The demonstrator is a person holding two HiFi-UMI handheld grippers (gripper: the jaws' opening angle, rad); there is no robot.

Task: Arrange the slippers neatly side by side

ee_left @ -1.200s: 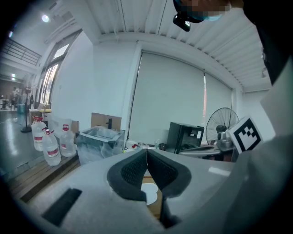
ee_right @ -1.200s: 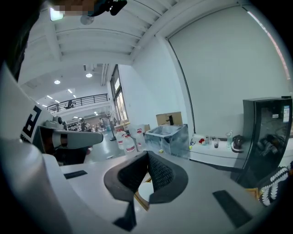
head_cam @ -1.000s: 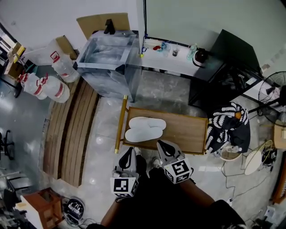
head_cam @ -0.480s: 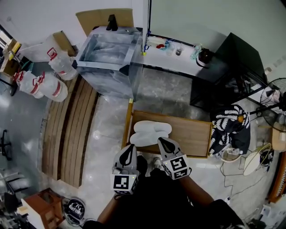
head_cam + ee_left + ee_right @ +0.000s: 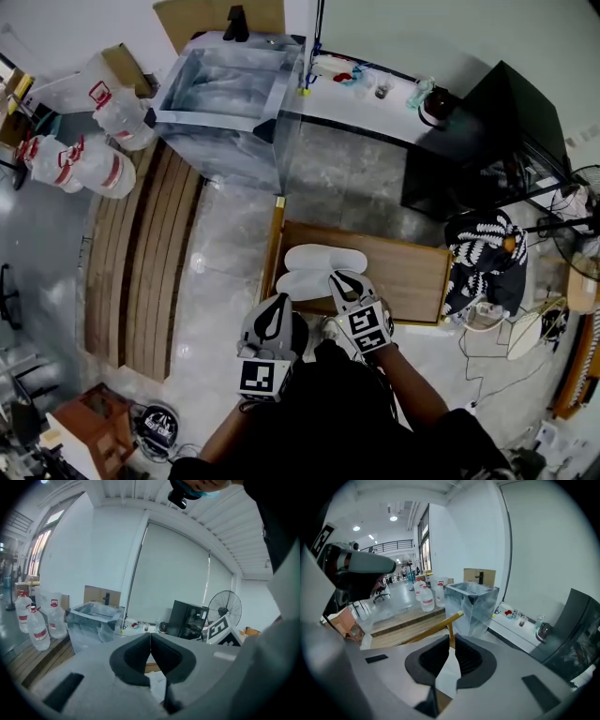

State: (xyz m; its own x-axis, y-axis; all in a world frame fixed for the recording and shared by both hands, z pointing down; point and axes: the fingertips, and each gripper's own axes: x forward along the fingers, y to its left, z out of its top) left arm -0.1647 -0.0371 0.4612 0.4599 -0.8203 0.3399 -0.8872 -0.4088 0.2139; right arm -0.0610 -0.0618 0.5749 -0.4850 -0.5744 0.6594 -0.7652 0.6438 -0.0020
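Where the slippers (image 5: 317, 270) lie: at the left end of a low wooden desk (image 5: 403, 272), both white, lengthwise left to right.
Slipper layout: the far slipper (image 5: 328, 258) and the near slipper (image 5: 298, 284) are side by side and touching along their long edges; the far one sits a little further right.
Right tool (image 5: 343, 279): its tip is over the right end of the near slipper. The jaws are closed together with nothing clamped. In the right gripper view the white slipper fills the narrow slit below the tips. Whether the tip touches the slipper cannot be told.
Left tool (image 5: 279, 300): it hangs at the desk's near left corner, just beside the near slipper's left end, pointing slightly downward. The jaws are together and hold nothing.
Desk surroundings: a yellow bar (image 5: 273, 248) runs along the desk's left edge; the pale floor (image 5: 225, 272) is glossy.
Left of the desk: wooden planks (image 5: 141, 262) lie on the floor, with water bottles (image 5: 70, 164) beyond them.
Far side: a clear tank (image 5: 225, 94) stands at the far left, and a black cabinet (image 5: 487, 141) at the far right.
Right of the desk: a black and white patterned cloth (image 5: 483, 253) is draped just beside the desk's right end.
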